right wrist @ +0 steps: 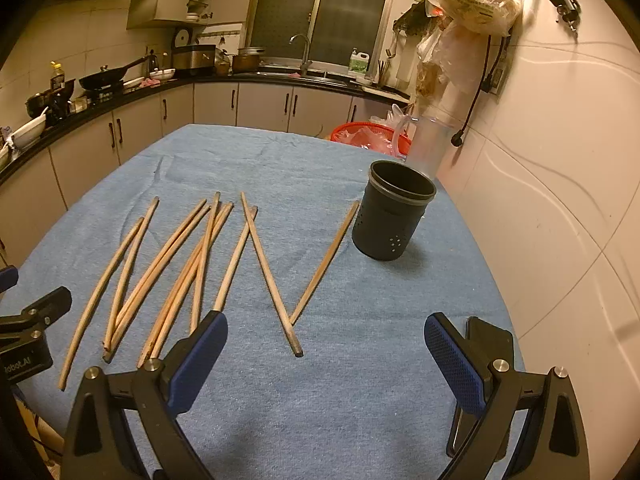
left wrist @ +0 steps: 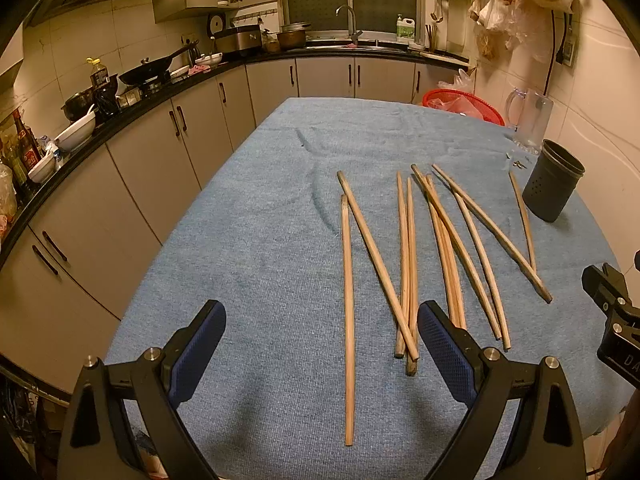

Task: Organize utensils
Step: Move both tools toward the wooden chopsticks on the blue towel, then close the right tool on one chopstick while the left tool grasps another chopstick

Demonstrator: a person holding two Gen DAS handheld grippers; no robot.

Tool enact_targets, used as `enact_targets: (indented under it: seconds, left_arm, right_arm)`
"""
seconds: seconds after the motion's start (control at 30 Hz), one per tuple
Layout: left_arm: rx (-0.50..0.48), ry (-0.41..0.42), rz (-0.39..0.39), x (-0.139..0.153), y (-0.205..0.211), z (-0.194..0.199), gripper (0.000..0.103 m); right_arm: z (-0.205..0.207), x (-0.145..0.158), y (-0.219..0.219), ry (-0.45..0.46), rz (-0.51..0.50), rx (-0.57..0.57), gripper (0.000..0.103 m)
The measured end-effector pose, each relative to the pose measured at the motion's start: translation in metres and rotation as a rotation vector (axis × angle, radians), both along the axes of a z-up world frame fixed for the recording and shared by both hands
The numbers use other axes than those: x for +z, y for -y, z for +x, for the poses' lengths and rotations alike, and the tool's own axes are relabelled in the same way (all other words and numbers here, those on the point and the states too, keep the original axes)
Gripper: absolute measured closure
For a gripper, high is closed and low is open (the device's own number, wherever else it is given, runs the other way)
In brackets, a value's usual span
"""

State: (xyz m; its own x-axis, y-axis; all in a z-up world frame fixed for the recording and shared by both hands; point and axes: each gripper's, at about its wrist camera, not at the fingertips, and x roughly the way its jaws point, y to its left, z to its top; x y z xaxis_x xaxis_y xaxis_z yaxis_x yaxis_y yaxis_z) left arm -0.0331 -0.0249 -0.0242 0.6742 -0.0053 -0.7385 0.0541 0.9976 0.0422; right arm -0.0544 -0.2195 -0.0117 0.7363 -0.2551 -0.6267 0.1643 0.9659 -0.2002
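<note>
Wooden chopsticks (right wrist: 264,264) lie scattered on the blue-clothed surface (right wrist: 360,400), left of the empty dark holder (right wrist: 394,216). Both grippers, left (left wrist: 320,354) and right (right wrist: 326,364), gape empty; best to pinch one stick mid-length.

blue cloth (left wrist: 260,248) | glass mug (left wrist: 530,120) – far edge | red basket (left wrist: 480,102)
</note>
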Motion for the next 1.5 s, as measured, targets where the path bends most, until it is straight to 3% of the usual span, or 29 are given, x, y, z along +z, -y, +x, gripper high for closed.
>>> enact_targets:
  seconds: [0.27,0.37,0.43,0.53,0.6,0.67,0.7,0.73,0.93,1.0,1.2,1.4,1.5]
  left_arm:
    - [0.001,0.000,-0.001,0.000,-0.001,0.000,0.007]
    - [0.000,0.003,0.005,0.002,-0.002,0.001,0.007]
    - [-0.002,0.000,0.008,0.003,-0.005,0.006,0.007]
    - [0.026,-0.003,-0.001,0.003,-0.015,0.014,0.007]
    - [0.039,-0.005,-0.015,0.003,-0.021,0.019,0.007]
    - [0.047,-0.005,-0.017,0.003,-0.026,0.022,0.007]
    - [0.048,-0.006,-0.015,0.002,-0.027,0.023,0.007]
    - [0.047,-0.009,-0.015,0.001,-0.029,0.025,0.007]
    - [0.035,-0.024,-0.014,-0.006,-0.035,0.033,0.007]
    - [0.030,-0.035,-0.018,-0.008,-0.035,0.037,0.007]
    - [0.026,-0.067,-0.030,-0.011,-0.037,0.045,0.007]
    - [0.024,-0.099,-0.034,-0.015,-0.040,0.054,0.007]
    - [0.015,-0.135,-0.058,-0.018,-0.041,0.063,0.007]
  right_arm:
    - [0.002,0.000,-0.001,-0.004,0.009,0.009,0.003]
    - [0.011,0.003,0.008,-0.029,0.094,0.031,0.005]
    - [0.021,0.008,0.020,-0.048,0.180,0.042,0.012]
    - [0.049,0.009,0.049,-0.099,0.398,0.036,0.029]
    - [0.073,0.005,0.061,-0.126,0.442,0.005,0.047]
    - [0.096,-0.006,0.069,-0.162,0.471,-0.027,0.053]
    - [0.106,-0.013,0.072,-0.185,0.483,-0.037,0.065]
    - [0.115,-0.020,0.074,-0.211,0.499,-0.040,0.069]
    - [0.142,-0.050,0.064,-0.301,0.398,-0.073,0.070]
    - [0.146,-0.059,0.061,-0.324,0.348,-0.064,0.085]
    - [0.136,-0.068,0.057,-0.365,0.310,0.031,0.095]
    - [0.092,-0.066,0.061,-0.466,0.285,0.131,0.093]
    - [0.083,-0.055,0.064,-0.409,0.239,0.118,0.092]
